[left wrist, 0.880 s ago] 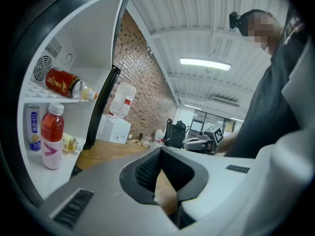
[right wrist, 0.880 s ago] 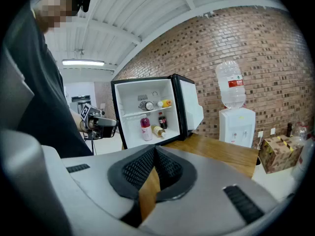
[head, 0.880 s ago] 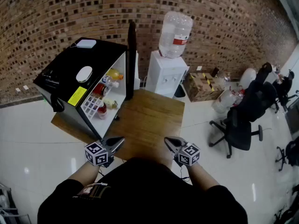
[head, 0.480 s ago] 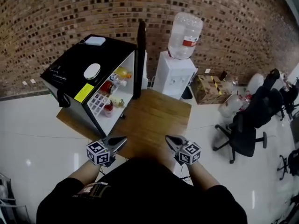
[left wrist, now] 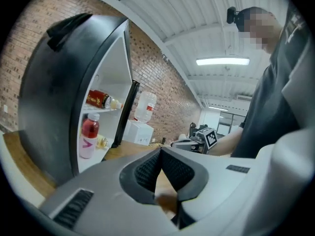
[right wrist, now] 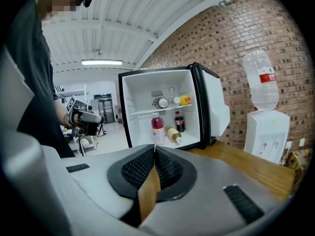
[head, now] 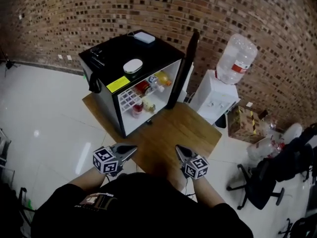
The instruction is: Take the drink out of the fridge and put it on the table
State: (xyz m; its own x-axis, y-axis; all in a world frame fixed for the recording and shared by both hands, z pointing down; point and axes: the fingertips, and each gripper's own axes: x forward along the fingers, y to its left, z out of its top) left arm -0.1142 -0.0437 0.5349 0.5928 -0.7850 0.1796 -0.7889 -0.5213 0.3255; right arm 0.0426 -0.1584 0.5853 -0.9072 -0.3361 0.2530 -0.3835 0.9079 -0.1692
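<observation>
left tongs [head: 128, 150] and right tongs [head: 181, 151] both clenched, empty, hovering over near edge of brown wooden surface [head: 174, 133]. red plastic drink bottle [right wrist: 157, 130] upright in lower compartment of black mini fridge [head: 116, 63], door open.

A red-brown brick wall [head: 59, 9] runs behind everything, above a glossy white tiled floor [head: 39, 108]. A white water dispenser [head: 214, 99] topped by a clear jug [head: 238, 58] stands against the wall, with a taped cardboard box [head: 243, 125] just beside it. A black office chair [head: 265, 185] sits to the right. A strip light [left wrist: 222, 61] glows on the white ribbed ceiling [left wrist: 167, 11].
</observation>
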